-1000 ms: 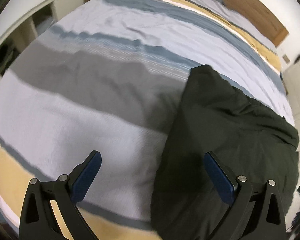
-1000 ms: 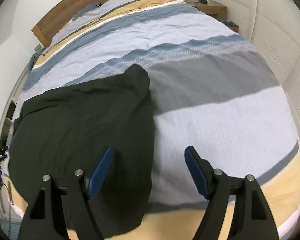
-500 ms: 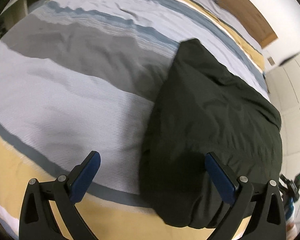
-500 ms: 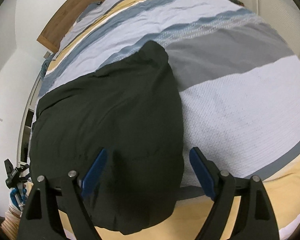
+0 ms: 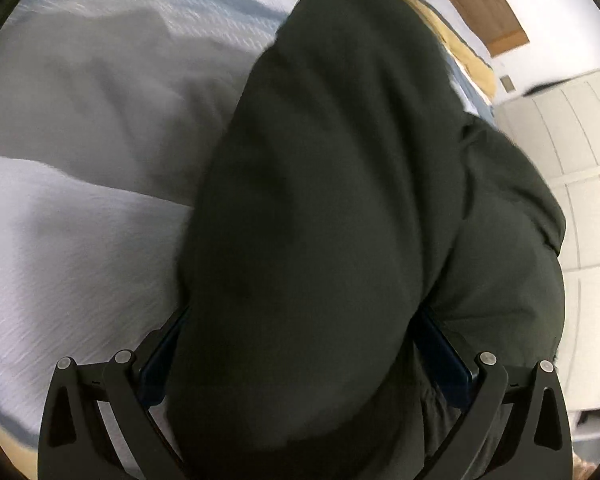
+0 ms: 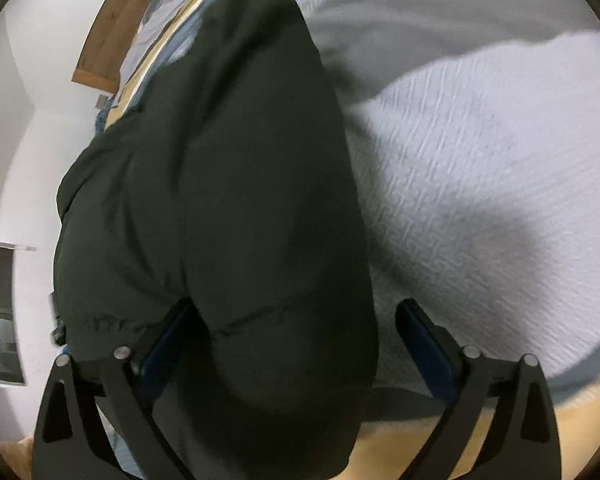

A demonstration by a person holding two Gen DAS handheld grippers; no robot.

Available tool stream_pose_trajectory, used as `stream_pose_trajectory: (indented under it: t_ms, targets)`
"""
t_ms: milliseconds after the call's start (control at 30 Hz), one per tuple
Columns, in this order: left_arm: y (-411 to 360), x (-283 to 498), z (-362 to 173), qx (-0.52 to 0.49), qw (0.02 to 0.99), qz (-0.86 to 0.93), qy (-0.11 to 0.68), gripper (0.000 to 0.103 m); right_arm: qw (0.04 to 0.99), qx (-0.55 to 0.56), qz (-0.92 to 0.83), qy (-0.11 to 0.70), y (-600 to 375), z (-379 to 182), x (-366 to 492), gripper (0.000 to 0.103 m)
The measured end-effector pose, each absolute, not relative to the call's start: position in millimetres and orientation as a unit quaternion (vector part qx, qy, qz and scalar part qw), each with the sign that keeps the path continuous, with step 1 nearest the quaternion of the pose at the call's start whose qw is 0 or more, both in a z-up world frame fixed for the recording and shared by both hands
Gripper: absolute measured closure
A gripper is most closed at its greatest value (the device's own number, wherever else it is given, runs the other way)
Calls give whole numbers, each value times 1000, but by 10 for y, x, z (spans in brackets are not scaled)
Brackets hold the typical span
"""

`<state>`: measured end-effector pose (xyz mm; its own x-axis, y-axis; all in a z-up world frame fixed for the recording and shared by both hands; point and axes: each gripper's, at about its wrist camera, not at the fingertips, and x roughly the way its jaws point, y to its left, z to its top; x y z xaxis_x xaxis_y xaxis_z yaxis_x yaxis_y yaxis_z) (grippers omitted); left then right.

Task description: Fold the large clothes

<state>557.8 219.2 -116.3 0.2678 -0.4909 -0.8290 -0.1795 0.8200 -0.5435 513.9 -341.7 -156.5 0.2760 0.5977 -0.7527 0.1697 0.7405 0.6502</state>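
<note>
While the dark padded jacket [image 5: 340, 220] is running lengthwise away between both sets of fingers, left gripper [image 5: 304, 356] and right gripper [image 6: 296, 344] are gaping, unclenched (each equally near).

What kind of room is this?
Most likely a bedroom. A big bed with a striped cover fills the view, a wooden headboard stands at its far end, and a dark green jacket lies on it.
</note>
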Motion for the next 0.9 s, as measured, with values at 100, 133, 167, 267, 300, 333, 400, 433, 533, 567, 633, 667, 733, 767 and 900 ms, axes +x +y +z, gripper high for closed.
stream_pose_trajectory:
  t_ms: [100, 133, 167, 267, 300, 333, 400, 433, 533, 567, 633, 667, 733, 767, 900]
  targets:
    - [2196, 5646, -1334, -306, 725, -135, 601, 1, 712, 345, 178, 586, -3391, -1742, 5225, 0]
    - [2205, 5653, -1366, -312, 721, -141, 602, 1, 709, 349, 187, 584, -3379, -1778, 5250, 0]
    - [2225, 5654, -1415, -325, 715, -149, 601, 1, 707, 352, 193, 583, -3362, -1801, 5275, 0]
    - [2258, 5631, -1462, -357, 704, -162, 592, 1, 698, 368, 227, 571, -3250, -1820, 5353, 0]
    - [2262, 5623, -1468, -365, 701, -167, 589, 1, 691, 375, 243, 568, -3192, -1829, 5382, 0]
    - [2270, 5617, -1471, -372, 699, -170, 587, 1, 685, 379, 258, 566, -3112, -1835, 5413, 0]
    - [2261, 5596, -1481, -394, 689, -179, 582, 1, 681, 380, 274, 563, -2986, -1875, 5480, 0]
    - [2250, 5582, -1484, -404, 684, -182, 580, 1, 679, 383, 275, 563, -2973, -1900, 5495, 0]
    - [2214, 5556, -1492, -410, 681, -184, 578, 1, 674, 389, 275, 564, -2963, -1965, 5527, 0]
    - [2202, 5553, -1491, -407, 683, -180, 579, 1, 675, 388, 273, 565, -2952, -1966, 5532, 0]
    - [2161, 5553, -1478, -399, 687, -172, 582, 1, 681, 382, 266, 565, -2914, -1955, 5530, 0]
    - [2124, 5552, -1460, -391, 693, -164, 584, 1, 687, 376, 259, 566, -2878, -1945, 5530, 0]
    - [2043, 5541, -1417, -374, 706, -150, 583, 1, 690, 375, 244, 568, -2812, -1942, 5555, 0]
    - [2011, 5535, -1395, -368, 711, -145, 582, 1, 691, 375, 238, 570, -2768, -1939, 5585, 0]
    - [1872, 5481, -1250, -354, 721, -151, 576, 33, 697, 374, 229, 567, -2668, -1903, 5624, 0]
